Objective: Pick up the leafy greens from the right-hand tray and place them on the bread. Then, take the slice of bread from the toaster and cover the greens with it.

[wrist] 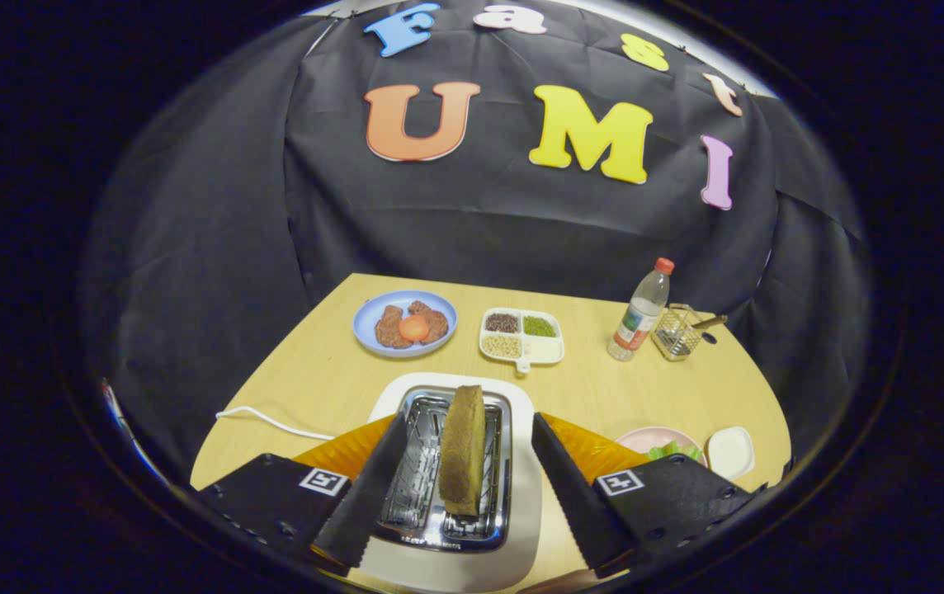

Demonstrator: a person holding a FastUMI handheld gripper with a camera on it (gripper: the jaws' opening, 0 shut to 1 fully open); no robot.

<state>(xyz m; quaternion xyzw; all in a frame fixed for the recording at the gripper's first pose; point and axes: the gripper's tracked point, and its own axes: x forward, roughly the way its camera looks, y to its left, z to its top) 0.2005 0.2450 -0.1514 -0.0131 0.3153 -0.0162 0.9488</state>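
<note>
While I hover above the toaster (449, 462), tongs (464, 503) spread wide | 1 bread slice (463, 450) upright in slot btwn fingers, untouched | 1 greens (673, 450) on pink tray (645, 437) | bench (315, 379): 1 bottle (641, 313).

bread slice (463, 450) in toaster (449, 470) | between claw (464, 462) fingers, spread apart; plate (404, 322) beyond

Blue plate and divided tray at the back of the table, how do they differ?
The blue plate is round; the divided tray is squarish and white. The plate holds brown pieces with an orange ball on top; the tray holds dark, green and pale grains in separate compartments. Both lie flat beyond the toaster.
</note>
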